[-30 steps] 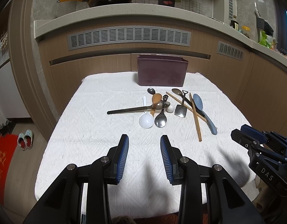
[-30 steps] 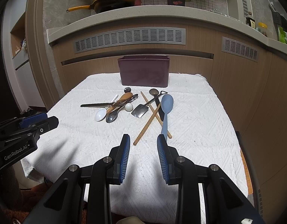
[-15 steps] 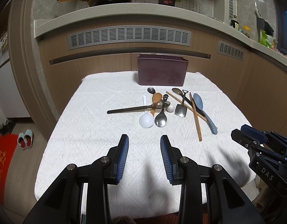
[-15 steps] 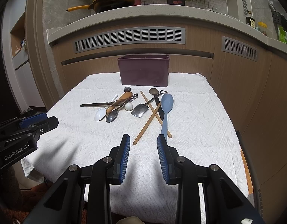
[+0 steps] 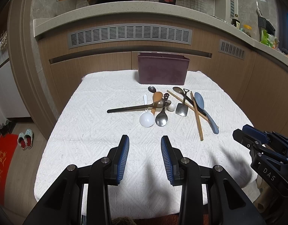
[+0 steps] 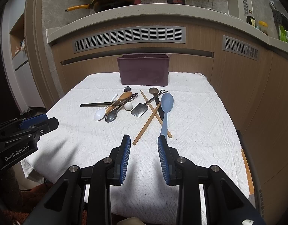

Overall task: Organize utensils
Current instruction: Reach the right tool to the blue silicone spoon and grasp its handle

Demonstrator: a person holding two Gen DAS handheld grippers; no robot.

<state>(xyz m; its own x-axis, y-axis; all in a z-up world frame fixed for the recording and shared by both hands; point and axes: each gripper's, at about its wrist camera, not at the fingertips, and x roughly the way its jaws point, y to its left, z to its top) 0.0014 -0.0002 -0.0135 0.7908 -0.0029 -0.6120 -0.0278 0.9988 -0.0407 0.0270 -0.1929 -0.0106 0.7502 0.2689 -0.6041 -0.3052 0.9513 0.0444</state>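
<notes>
The left gripper (image 5: 144, 140) and right gripper (image 6: 143, 139) are hovering with jaws spread wide, gripping nothing, over the near part of the white cloth (image 5: 91, 123). Farther off, the utensils (image 5: 162, 106) are lying scattered before the maroon bin (image 5: 162, 71).

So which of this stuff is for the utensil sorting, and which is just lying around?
For the job:
maroon bin
blue spoon
chopsticks
shovel-shaped spoon
white spoon
steel spoon
wooden spoon
long dark ladle

Lying about:
yellow pan
slippers
jar
</notes>
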